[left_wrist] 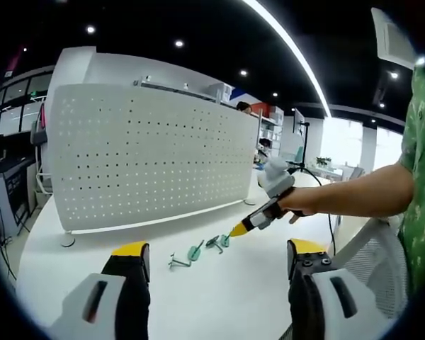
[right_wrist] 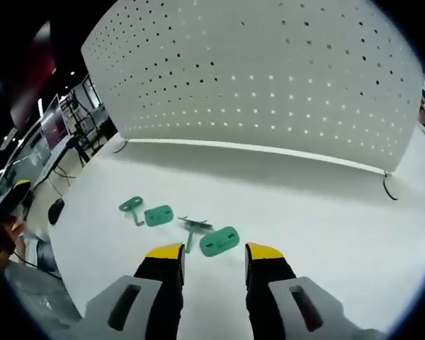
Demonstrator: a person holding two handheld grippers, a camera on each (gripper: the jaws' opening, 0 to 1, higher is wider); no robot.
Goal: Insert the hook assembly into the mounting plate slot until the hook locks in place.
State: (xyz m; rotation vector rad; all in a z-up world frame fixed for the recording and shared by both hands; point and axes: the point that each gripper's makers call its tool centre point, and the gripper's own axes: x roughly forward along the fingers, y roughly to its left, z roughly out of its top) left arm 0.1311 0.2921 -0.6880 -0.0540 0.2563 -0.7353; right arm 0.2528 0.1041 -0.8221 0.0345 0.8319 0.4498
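We hover the right gripper, jaws wide and empty, just short of the nearest green plate on the tabletop; we should straddle it squarely. The left gripper waits wide, empty

The left claw has two broad jaws: black shafts capped with yellow tips, set on pale grey housings, each with a dark oblong slot in its face. The right claw is built the same way, with yellow tips, black shafts and grey bases bearing dark slots. Seen from the left gripper view, the right claw carries a white rounded body above a black stem with orange-yellow tips. The person wears a green short-sleeved shirt with a pale floral print.
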